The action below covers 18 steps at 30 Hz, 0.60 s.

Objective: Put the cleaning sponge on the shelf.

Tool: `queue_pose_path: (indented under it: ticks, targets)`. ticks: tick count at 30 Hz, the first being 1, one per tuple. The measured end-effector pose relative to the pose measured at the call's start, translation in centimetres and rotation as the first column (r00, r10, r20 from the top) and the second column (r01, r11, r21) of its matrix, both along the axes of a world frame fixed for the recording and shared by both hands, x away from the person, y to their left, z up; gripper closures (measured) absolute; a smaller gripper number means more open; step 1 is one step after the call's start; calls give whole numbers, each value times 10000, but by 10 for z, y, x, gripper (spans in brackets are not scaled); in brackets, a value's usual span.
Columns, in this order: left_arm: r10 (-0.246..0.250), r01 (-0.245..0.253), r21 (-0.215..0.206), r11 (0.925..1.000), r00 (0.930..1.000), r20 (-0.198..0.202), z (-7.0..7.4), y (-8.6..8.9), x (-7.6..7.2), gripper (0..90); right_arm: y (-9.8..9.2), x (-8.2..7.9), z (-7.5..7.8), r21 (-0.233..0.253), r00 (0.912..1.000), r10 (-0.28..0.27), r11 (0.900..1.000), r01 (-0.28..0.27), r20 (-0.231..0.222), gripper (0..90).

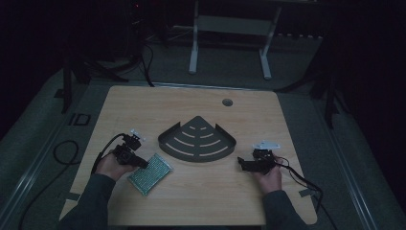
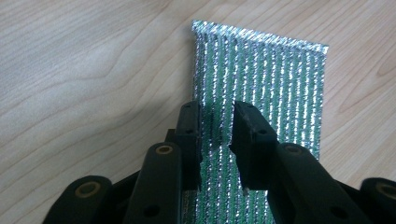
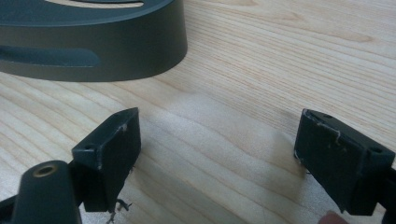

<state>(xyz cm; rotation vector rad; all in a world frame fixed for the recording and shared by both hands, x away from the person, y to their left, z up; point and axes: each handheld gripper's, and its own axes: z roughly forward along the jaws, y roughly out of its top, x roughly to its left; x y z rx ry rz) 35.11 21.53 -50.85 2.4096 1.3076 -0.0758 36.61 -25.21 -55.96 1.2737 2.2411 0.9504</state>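
Observation:
A green and silver scouring pad (image 1: 150,173) lies flat on the wooden table, front left of centre. My left gripper (image 1: 142,163) reaches over the pad's near-left edge. In the left gripper view its jaws (image 2: 217,114) stand a narrow gap apart above the pad (image 2: 280,79), which shows between and beyond them. A dark grey fan-shaped corner shelf (image 1: 197,140) with curved slots sits mid-table. My right gripper (image 1: 242,165) rests to the right of the shelf, open wide (image 3: 219,121) over bare wood, with the shelf's curved wall (image 3: 116,51) just ahead.
The table (image 1: 201,201) has a round cable hole (image 1: 227,102) near its far edge. Cables trail from both grippers over the table's sides. A white desk frame (image 1: 230,38) stands on the dark floor beyond.

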Motion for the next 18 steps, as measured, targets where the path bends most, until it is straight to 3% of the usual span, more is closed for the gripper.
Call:
queue_pose_path:
  ticks: [18]
  targets:
    - [97,-98,-16,10000,9992,-399,-7,5,7,731,0,0,0,2,10000,-2,10000,2,0,141]
